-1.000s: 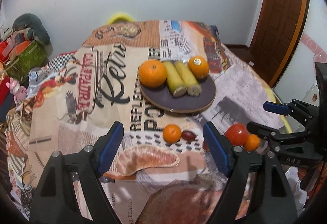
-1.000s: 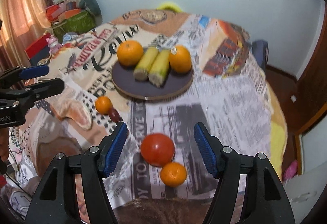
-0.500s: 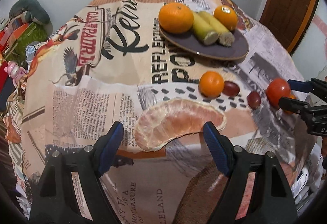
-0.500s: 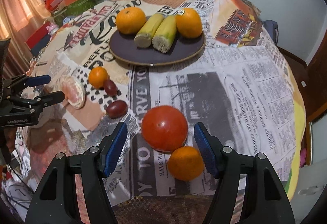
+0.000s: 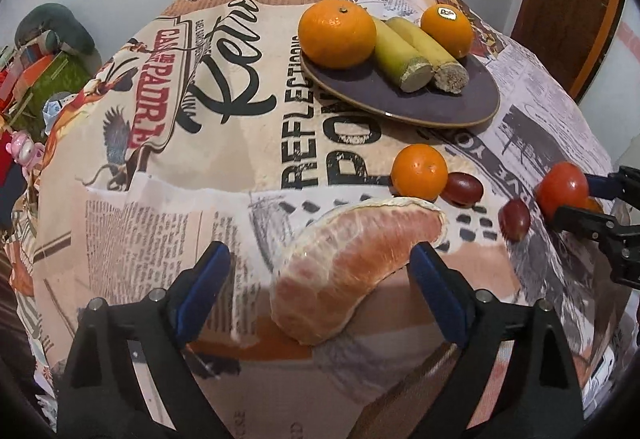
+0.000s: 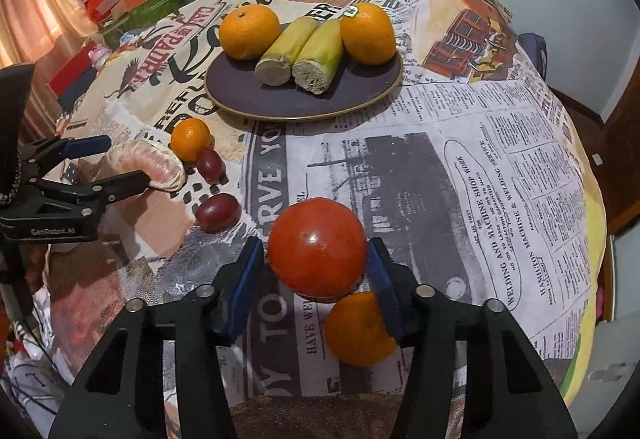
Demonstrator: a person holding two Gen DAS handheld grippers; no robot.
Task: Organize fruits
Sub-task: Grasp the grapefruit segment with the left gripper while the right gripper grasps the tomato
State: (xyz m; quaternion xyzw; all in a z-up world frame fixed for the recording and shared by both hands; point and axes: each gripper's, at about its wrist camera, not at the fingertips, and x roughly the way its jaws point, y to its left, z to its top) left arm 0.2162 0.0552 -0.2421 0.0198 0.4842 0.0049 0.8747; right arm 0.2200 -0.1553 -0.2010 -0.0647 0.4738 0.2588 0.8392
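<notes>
At the bottom centre of the right wrist view, the right tongs (image 6: 316, 271) have just been closing around the tomato (image 6: 317, 247), blue pads at both its flanks, the right one touching. In the left wrist view's lower middle, the left tongs (image 5: 320, 279), jaws just widened, stand open around the pomelo segment (image 5: 356, 267) lying on the table (image 5: 200, 167).

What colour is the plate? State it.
Dark purple plate with a thin tan rim, clearest from the right wrist.

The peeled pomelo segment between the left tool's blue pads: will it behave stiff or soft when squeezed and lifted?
The pomelo segment is probably soft: its peeled, membrane-covered flesh looks easily bruised or torn under hard pressure. Long and curved, it may sag or pivot if held at one spot. It lies flat on the tablecloth, so it seems unlikely to roll.
</notes>
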